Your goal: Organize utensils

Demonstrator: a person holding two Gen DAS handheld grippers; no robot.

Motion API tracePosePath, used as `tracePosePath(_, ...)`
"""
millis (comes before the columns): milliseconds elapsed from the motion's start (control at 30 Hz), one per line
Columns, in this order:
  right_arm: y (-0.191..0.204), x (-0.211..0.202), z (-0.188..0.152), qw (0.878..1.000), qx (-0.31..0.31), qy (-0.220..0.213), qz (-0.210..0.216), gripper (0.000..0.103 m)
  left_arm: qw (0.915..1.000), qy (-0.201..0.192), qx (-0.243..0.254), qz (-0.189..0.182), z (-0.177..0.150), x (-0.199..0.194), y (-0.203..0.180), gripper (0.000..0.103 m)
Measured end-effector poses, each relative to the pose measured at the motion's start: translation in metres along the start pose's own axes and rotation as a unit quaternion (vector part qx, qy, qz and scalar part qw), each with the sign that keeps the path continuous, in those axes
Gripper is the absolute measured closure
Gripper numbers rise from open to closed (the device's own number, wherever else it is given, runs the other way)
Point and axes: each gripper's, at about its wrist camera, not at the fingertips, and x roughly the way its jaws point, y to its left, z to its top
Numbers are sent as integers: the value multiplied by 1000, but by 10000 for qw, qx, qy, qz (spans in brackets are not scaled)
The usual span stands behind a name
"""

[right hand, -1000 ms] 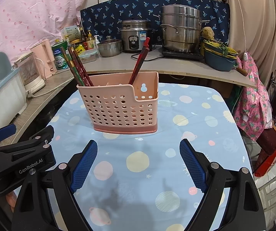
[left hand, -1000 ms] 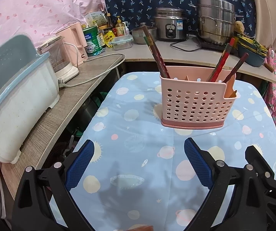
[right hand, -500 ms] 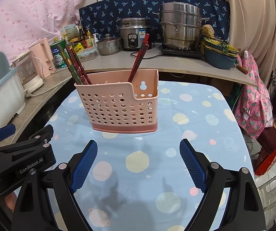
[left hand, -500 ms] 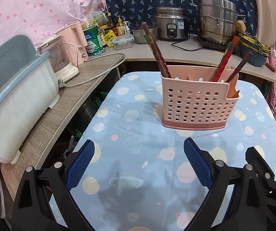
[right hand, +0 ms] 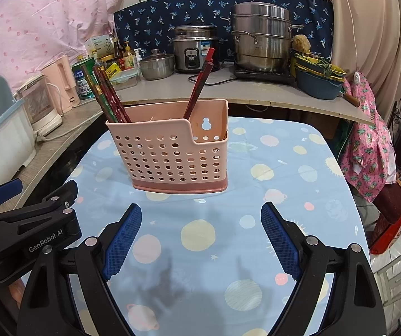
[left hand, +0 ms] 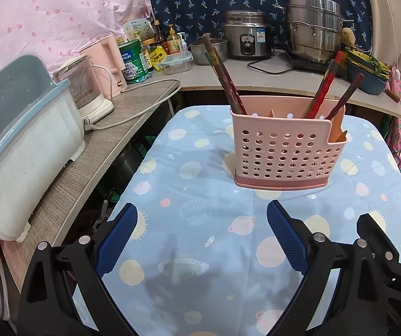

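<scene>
A pink plastic utensil holder [left hand: 284,151] stands upright on the bench [left hand: 200,210], which is covered by a light blue cloth printed with planets and suns. The holder's front wall is dotted with round holes, it sits on a darker pink base, and its rim steps down to a lower pocket on the right side. In the right wrist view a keyhole-shaped hanging slot shows on the back wall above that pocket.

A bundle of dark red chopsticks [left hand: 225,75] leans out of the holder's left end, tilted to the left. More red chopsticks [left hand: 326,86] lean to the right from the section beside the low pocket. Something pale and wooden [left hand: 337,128] pokes up in the pocket; what it is cannot be made out. The lower ends of all the utensils are hidden behind the perforated wall, and the inner dividers show only in part.

The left gripper [left hand: 200,240] hangs over the cloth on the near side of the holder, jaws spread wide, nothing between the blue pads. The right gripper [right hand: 200,238] sits just beside it, likewise wide apart and empty. Each gripper's body is cut off by the bottom edge of its own view.
</scene>
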Motion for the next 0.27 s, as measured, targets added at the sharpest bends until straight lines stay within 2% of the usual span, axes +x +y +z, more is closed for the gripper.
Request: tracePosePath(267,0,0,0,10000,4,9,0,19,10000,87,20,-41,1,1,-3,13)
